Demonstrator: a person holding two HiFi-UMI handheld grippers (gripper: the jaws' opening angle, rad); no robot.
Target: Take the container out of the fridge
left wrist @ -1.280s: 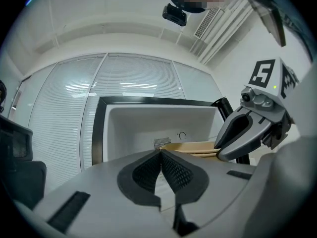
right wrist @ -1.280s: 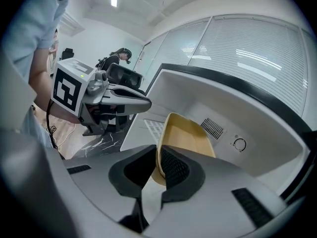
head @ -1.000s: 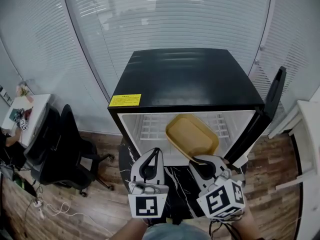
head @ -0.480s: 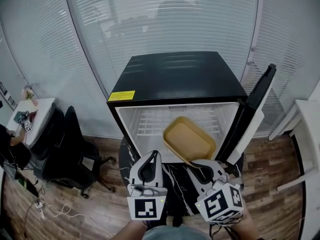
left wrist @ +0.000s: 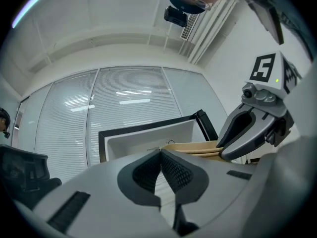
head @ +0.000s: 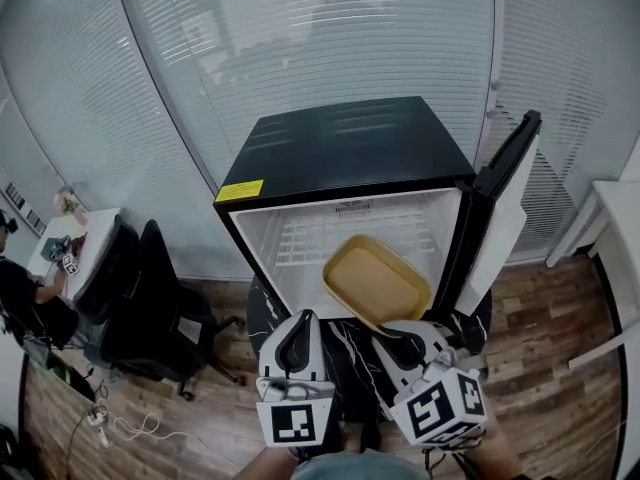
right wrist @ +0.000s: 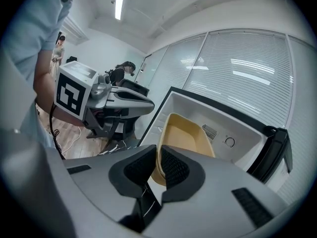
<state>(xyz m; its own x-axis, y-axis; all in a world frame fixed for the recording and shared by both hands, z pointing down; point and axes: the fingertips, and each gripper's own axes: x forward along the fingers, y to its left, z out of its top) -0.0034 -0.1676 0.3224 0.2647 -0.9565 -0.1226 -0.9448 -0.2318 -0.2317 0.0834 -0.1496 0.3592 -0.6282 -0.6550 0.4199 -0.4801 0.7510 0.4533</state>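
A shallow yellow container [head: 378,283] hangs tilted in front of the open black fridge [head: 345,148], its far end still over the white interior. My right gripper [head: 397,328] is shut on the container's near rim; in the right gripper view the rim [right wrist: 157,165] runs between the pads and the container [right wrist: 185,135] stretches away towards the fridge. My left gripper [head: 302,320] is beside it on the left, shut with nothing in it, its pads meeting [left wrist: 160,154]. The left gripper view shows the container [left wrist: 190,146] edge-on and the right gripper [left wrist: 247,133].
The fridge door [head: 500,198] stands open at the right. A wire shelf [head: 300,243] lies inside. The fridge rests on a black marbled top [head: 350,353]. A black office chair [head: 150,298], a seated person [head: 20,293] and floor cables [head: 120,428] are at the left; a white table [head: 620,218] is at the right.
Both grippers have drawn back from the fridge towards me. The container has come with the right gripper and now sticks farther out of the opening.
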